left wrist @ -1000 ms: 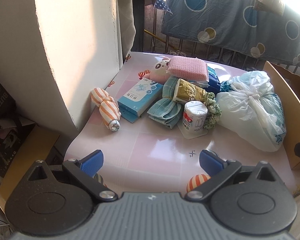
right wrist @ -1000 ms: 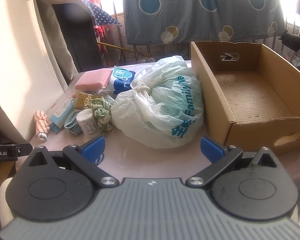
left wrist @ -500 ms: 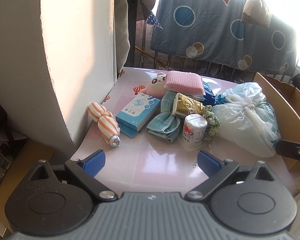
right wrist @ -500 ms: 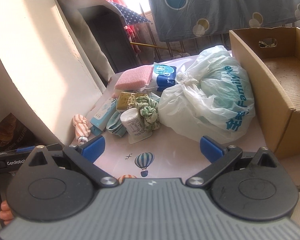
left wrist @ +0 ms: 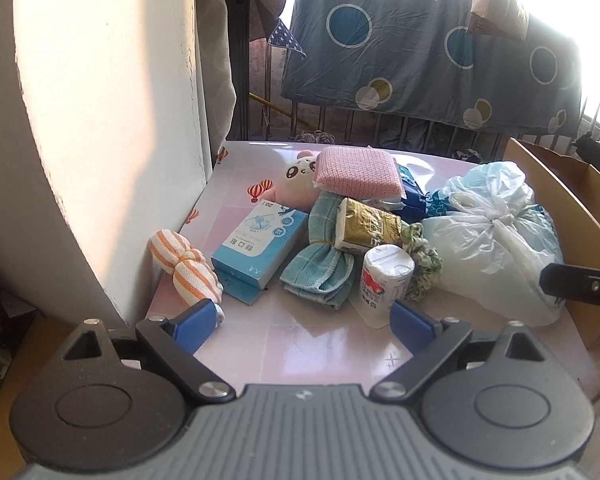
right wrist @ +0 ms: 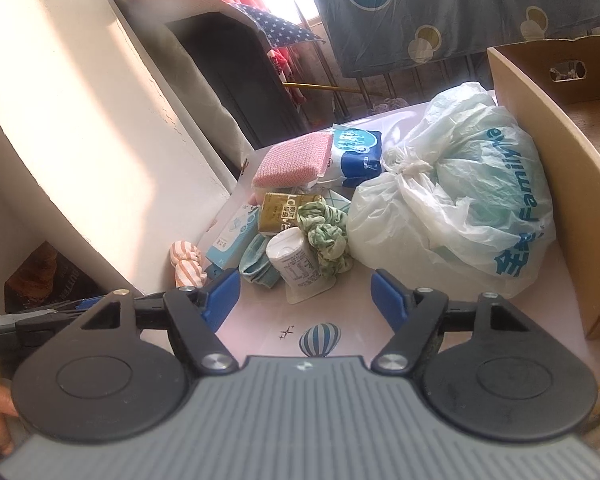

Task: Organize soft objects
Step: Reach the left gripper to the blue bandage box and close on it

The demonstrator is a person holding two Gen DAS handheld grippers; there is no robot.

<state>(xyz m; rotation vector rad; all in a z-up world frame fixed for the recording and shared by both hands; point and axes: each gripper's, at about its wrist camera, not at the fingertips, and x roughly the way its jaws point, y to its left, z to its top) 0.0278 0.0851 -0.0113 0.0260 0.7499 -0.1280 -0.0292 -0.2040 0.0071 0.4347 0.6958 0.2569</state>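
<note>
Soft objects sit heaped on the tabletop [left wrist: 320, 336], none yet in the cardboard box [left wrist: 572, 208] at its right edge. In the left wrist view the pile is nearer than a second ago: a striped orange cloth [left wrist: 184, 260] lies by the wall, then a blue mask box [left wrist: 256, 248], a teal towel [left wrist: 320, 268], a white roll [left wrist: 384, 276], a green scrunchie [left wrist: 422, 260] and a knotted plastic bag [left wrist: 496, 236], with a pink sponge [left wrist: 358, 176] and a plush toy [left wrist: 296, 184] behind. The left gripper [left wrist: 304, 322] has its jaws wide and narrowing slightly, nothing between them, its left pad just beside the striped cloth.

In the right wrist view the camera has swung from the cardboard box [right wrist: 556, 152] toward the pile. The right gripper [right wrist: 306, 294] has its jaws closing, still apart and empty, lined up with the white roll [right wrist: 296, 260] and the scrunchie [right wrist: 324, 236]. Both hands seem to be committing to first pickups, so sorting has barely begun.
</note>
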